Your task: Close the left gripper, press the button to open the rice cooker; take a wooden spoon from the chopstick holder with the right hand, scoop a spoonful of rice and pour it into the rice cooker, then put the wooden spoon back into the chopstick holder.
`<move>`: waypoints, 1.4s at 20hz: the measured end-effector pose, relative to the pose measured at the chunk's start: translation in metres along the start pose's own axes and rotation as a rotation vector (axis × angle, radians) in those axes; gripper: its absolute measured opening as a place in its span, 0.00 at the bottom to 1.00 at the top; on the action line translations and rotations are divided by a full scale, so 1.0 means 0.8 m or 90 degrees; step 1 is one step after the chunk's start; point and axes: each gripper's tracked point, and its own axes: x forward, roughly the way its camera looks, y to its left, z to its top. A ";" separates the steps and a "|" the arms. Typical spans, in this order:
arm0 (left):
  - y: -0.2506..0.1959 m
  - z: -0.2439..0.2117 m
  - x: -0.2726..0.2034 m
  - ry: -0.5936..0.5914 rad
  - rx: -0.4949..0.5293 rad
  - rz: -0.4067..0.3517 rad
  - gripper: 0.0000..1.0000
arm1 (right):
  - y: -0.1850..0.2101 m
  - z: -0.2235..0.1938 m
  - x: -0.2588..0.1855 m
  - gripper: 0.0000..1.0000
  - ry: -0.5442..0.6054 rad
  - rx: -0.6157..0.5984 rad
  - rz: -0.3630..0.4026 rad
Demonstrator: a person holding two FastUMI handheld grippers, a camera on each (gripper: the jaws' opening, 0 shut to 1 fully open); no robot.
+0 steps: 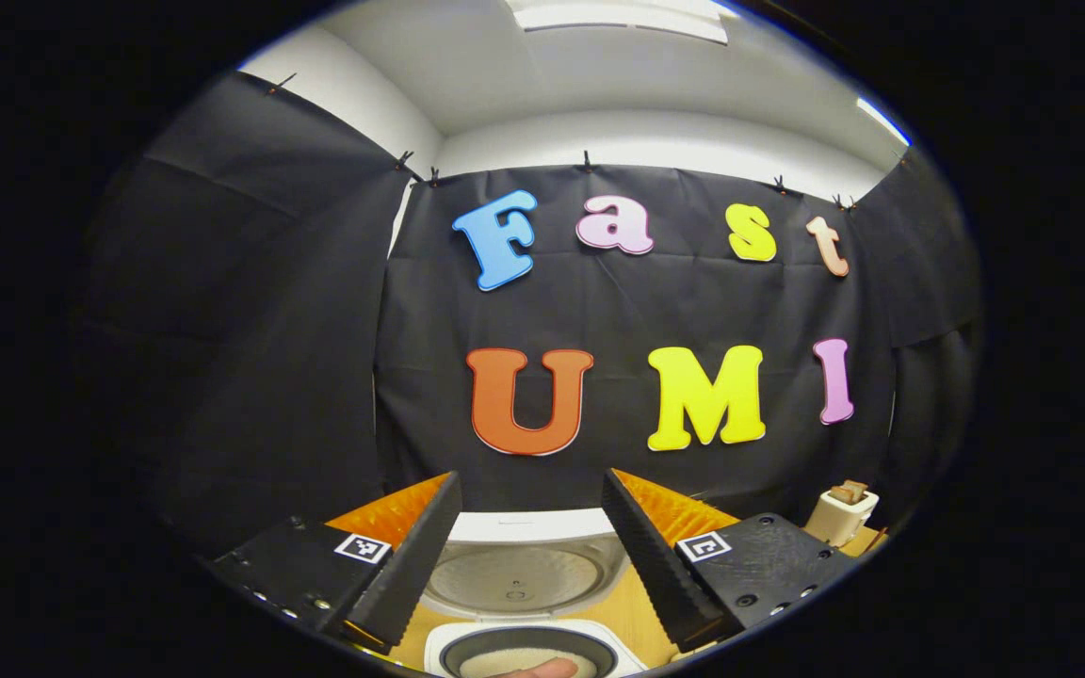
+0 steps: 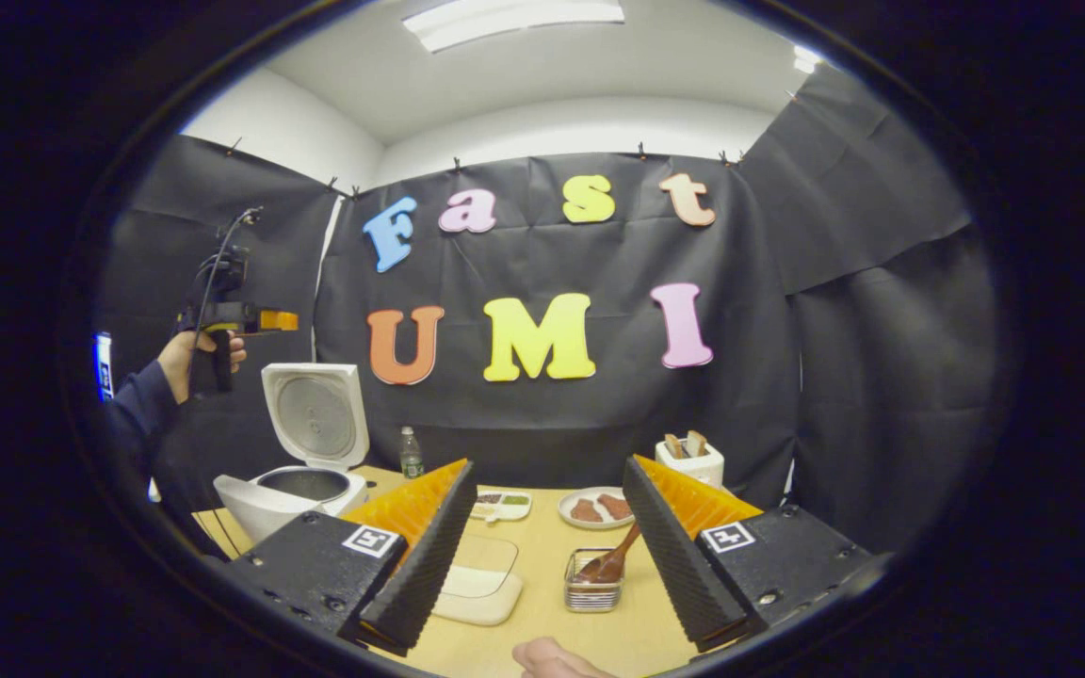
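Brown wooden spoon (image 2: 610,563) in clear holder (image 2: 593,586), btwn spread fingers of right gripper (image 2: 550,556); left gripper (image 1: 531,556) open over white rice cooker (image 1: 526,650), lid up.

Your left gripper (image 1: 530,541) — 2 fingers spread wide, nothing between them. In the right gripper view it is raised high at the left, level, in your hand (image 2: 194,358), sleeved forearm (image 2: 139,407) angled upward.

Your right gripper (image 2: 550,537) — 2 fingers parted wide, holding nothing, held level and low.
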 end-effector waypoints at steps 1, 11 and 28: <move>0.017 -0.009 0.020 0.000 0.010 0.016 0.95 | 0.004 -0.009 0.000 1.00 0.006 0.001 0.009; 0.013 -0.092 0.132 0.094 -0.047 0.041 0.94 | 0.002 -0.016 0.023 0.96 -0.038 0.027 0.035; 0.005 -0.125 0.045 0.189 0.012 0.061 0.98 | -0.010 -0.013 -0.038 0.96 0.001 0.029 -0.047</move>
